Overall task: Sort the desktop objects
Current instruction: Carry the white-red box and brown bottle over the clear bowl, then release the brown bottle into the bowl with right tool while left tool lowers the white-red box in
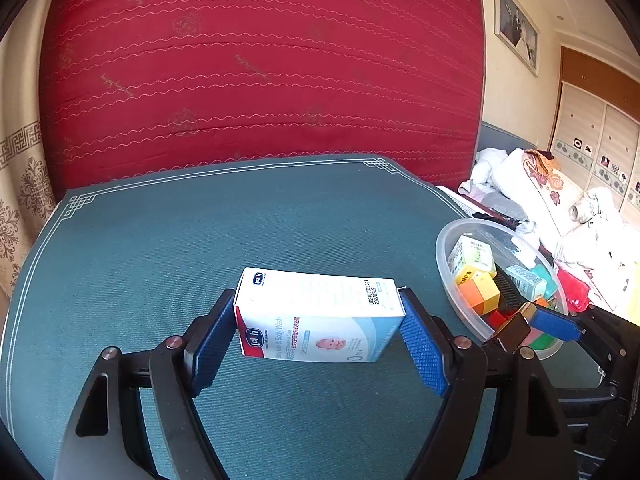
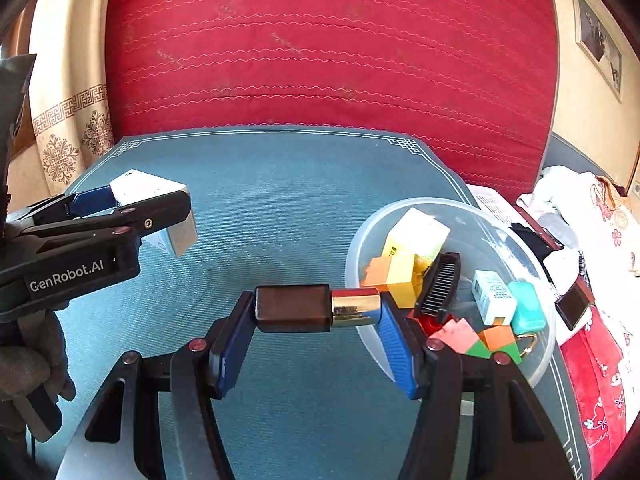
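Left wrist view: left gripper point(image 1: 320, 330) holds a white box point(image 1: 320, 312) lengthwise, jaws spread wide with a blue pad against each end; the box hangs clear of the teal worktop point(image 1: 160, 248).
Right wrist view: right gripper point(image 2: 316, 320) holds a brown bottle point(image 2: 294, 308) with a gold cap point(image 2: 356, 307) crosswise, jaws about half open, one pad on the base, the other on the cap.
Bin: clear bowl point(image 2: 536, 368) on the worktop's right side, already holding small boxes, a black comb point(image 2: 438, 284) and coloured blocks.
Bottle position: cap end just at the bowl's near-left rim, body still over the worktop.
Box position: in the air to the left, well apart from the bowl.
Step, as I judge it: both items are being carried to the bowl; neither is released yet.
Risk, bottle: the grip is end to end on a smooth cap, so a tilt or squeeze could let it pivot out and fall short of the rim.
Risk, box: thin card gripped at its ends may buckle and slip.
Risk, bowl: light plastic at the worktop's edge; a knock from either gripper could shove it off toward the bed.
Risk, crowding: two grippers converging on one bowl may collide.
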Demonstrator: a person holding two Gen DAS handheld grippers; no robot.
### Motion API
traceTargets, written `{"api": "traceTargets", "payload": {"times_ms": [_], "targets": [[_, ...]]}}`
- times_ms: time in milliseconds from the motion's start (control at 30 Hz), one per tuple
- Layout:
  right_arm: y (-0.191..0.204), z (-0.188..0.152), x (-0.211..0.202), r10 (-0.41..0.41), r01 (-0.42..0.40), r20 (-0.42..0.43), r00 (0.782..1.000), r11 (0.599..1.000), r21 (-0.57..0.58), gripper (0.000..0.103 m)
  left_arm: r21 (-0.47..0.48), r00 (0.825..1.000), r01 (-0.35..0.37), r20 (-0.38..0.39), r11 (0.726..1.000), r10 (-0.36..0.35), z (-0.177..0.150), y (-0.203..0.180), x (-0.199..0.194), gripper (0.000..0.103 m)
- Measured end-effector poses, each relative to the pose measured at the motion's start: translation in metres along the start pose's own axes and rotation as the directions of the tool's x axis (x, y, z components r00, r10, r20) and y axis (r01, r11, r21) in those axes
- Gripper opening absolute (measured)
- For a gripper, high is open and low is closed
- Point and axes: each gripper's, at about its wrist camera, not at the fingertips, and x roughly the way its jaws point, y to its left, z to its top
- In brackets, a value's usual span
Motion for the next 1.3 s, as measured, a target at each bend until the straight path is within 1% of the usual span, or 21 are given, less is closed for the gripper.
{"api": "traceTargets", "payload": {"times_ms": [300,633,767,867,933,1033,1100,1167,1300], "targets": [[-0.044,-0.003,-0.006,-0.036,0.034,0.018,0.999,0.995,0.095,0.064,0.035,0.999,0.038,-0.025,0.999,-0.037,0.000,-0.038,0.005,0.082],[-0.096,-0.003,-0.008,-0.070,0.063,0.040,0.997,0.983,0.171,0.065,0.086,0.998,0.069,0.001,0.994,-0.070,0.022,-0.084,0.007,0.081],[-0.114,-0.005,-0.006,-0.080,0.072,0.036,0.996,0.979,0.192,0.065,0.114,0.997,0.079,-0.001,0.990,-0.080,0.027,-0.101,0.013,0.081],[-0.126,-0.009,-0.004,-0.074,0.065,0.032,0.997,0.975,0.214,0.065,0.117,0.996,0.087,-0.025,0.989,-0.084,0.023,-0.104,0.018,0.081],[-0.132,-0.011,-0.003,-0.064,0.056,0.029,0.997,0.972,0.227,0.065,0.096,0.995,0.094,-0.044,0.991,-0.090,0.018,-0.101,0.019,0.082],[-0.140,-0.013,0.003,-0.011,0.006,0.017,1.000,0.969,0.248,0.065,0.054,0.989,0.128,-0.082,0.990,-0.123,0.008,-0.094,0.019,0.082],[-0.143,-0.014,0.008,0.005,-0.009,0.016,1.000,0.963,0.269,0.067,0.034,0.983,0.146,-0.114,0.989,-0.142,-0.001,-0.089,0.018,0.085],[-0.143,-0.014,0.009,0.011,-0.016,0.022,1.000,0.964,0.267,0.067,0.047,0.979,0.153,-0.145,0.987,-0.145,-0.011,-0.087,0.016,0.085],[-0.140,-0.014,0.006,0.019,-0.028,0.036,0.999,0.967,0.254,0.067,0.087,0.972,0.165,-0.182,0.983,-0.147,-0.029,-0.086,0.009,0.085]]}}
